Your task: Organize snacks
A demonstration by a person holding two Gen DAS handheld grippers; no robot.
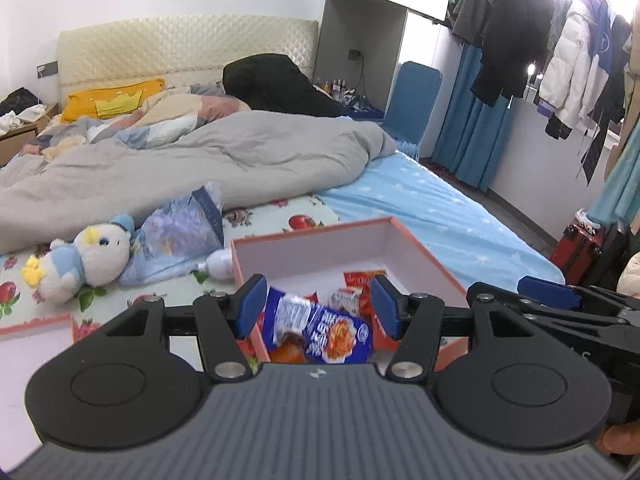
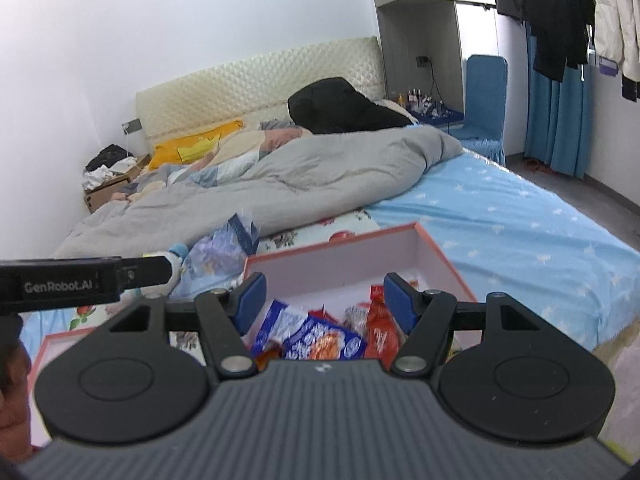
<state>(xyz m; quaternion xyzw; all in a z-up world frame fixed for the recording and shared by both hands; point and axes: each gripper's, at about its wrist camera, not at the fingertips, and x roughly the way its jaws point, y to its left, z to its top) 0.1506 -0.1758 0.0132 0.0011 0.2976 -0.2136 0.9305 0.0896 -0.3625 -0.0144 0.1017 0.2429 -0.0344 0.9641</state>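
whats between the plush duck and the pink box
A crumpled blue plastic bag and a white bottle, seen in the left wrist view.

Bedroom clutter beyond the snacks
A plush duck (image 1: 86, 258) lies on the bed (image 1: 460, 216) beside a grey duvet (image 1: 200, 160); coats (image 1: 516, 32) hang by the far wall.

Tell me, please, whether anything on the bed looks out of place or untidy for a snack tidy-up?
The snack packets lie jumbled and overlapping in the pink box rather than in rows. A small white bottle lies on its side outside, against the box wall, beside a crumpled plastic bag and a plush toy.
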